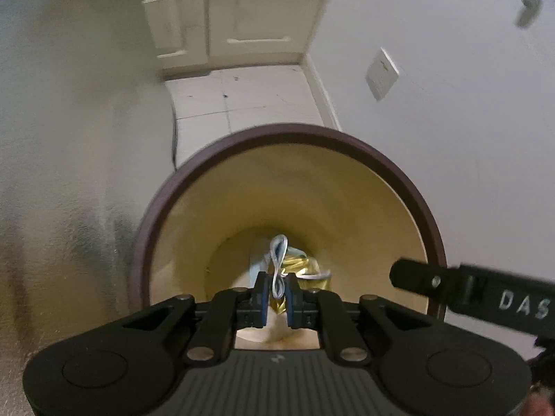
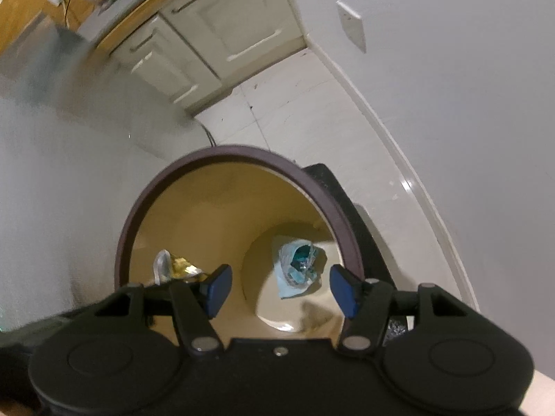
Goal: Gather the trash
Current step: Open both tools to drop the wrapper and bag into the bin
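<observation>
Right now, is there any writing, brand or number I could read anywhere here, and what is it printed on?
"DAS": white letters on the black finger of the right gripper reaching in from the right edge of the left wrist view; the word runs off the frame.
Small pale mark on the grey ribbed body of the left gripper: a logo, not readable.
Crumpled blue-and-white wrapper in the tan bin: print too blurred.

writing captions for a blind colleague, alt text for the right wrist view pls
The open right gripper hovers over a round tan bin with a dark purple rim; a crumpled blue-and-white wrapper lies at its bottom, a gold foil wrapper at left.
</observation>
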The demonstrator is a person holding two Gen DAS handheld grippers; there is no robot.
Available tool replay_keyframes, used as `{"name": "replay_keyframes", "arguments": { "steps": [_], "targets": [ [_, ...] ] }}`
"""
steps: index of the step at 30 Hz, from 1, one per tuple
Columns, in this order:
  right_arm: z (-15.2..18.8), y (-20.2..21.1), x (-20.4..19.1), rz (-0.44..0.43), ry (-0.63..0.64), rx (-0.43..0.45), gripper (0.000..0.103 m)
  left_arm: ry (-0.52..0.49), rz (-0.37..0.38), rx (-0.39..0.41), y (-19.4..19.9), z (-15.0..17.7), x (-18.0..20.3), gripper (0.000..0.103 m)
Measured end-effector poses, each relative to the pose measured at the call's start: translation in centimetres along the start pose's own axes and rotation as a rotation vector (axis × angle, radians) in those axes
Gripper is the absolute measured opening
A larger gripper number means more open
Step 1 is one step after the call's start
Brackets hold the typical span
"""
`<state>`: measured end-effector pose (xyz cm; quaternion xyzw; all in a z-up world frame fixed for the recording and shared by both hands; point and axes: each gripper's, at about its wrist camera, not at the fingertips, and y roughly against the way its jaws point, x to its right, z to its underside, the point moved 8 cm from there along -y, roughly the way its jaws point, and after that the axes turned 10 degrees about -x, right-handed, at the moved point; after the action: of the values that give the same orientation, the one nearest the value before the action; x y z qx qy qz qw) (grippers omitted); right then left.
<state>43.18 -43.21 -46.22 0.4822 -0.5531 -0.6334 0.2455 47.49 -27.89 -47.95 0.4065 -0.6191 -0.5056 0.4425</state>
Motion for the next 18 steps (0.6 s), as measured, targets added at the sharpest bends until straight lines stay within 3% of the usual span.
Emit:
{"name": "replay_keyframes", "arguments": {
  "steps": [3, 18],
  "targets": [
    [0.0, 0.4, 0.3, 0.000, -0.001, 0.005, 0.063, -0.024, 0.001, -0.003, -0.3, 0.1, 0.3, 0.039],
    [0.9, 0.4, 0.5, 0.017, 0.014, -0.025, 0.063, 0.017, -0.032, -0.008, 1.7, 2.4, -1.2, 0.041]
  ]
}}
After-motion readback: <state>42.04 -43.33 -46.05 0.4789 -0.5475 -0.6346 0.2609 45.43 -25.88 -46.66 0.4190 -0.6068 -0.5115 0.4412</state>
